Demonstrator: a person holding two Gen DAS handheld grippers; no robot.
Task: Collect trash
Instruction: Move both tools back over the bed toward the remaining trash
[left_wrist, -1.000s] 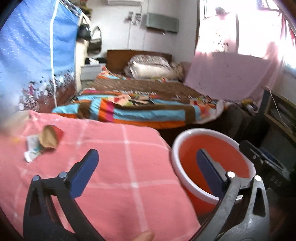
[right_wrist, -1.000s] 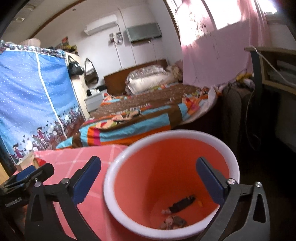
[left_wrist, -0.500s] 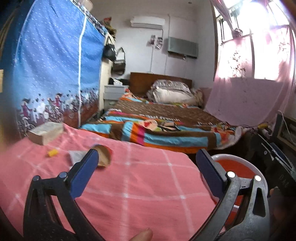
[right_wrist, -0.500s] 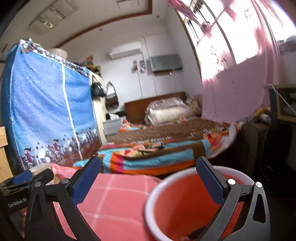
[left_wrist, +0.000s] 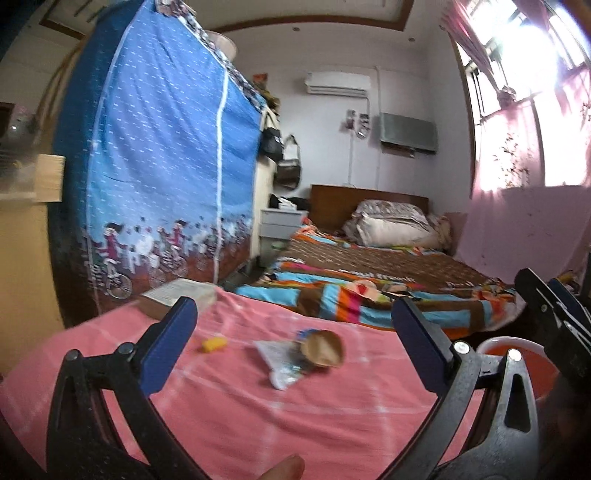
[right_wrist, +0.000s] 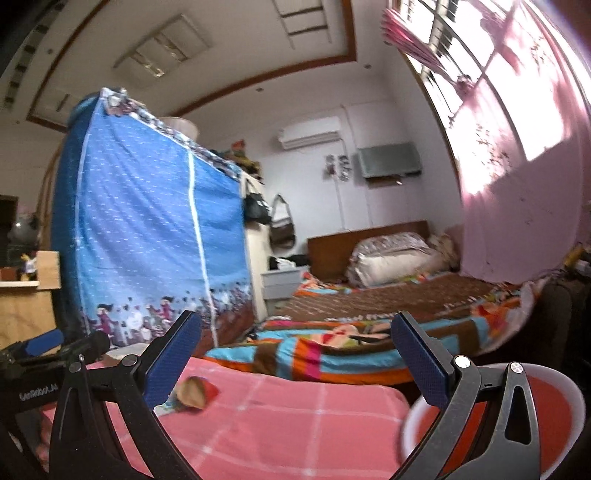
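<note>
With jaws apart and empty, the left gripper (left_wrist: 293, 345) is facing the crumpled wrapper (left_wrist: 295, 356) at twelve o'clock, apparently for pickup.

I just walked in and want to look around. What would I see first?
First the big blue wardrobe standing behind the pink table. Then the trash on the table: a wrapper with a brown cup on it, and the red bucket at the table's right end.
</note>
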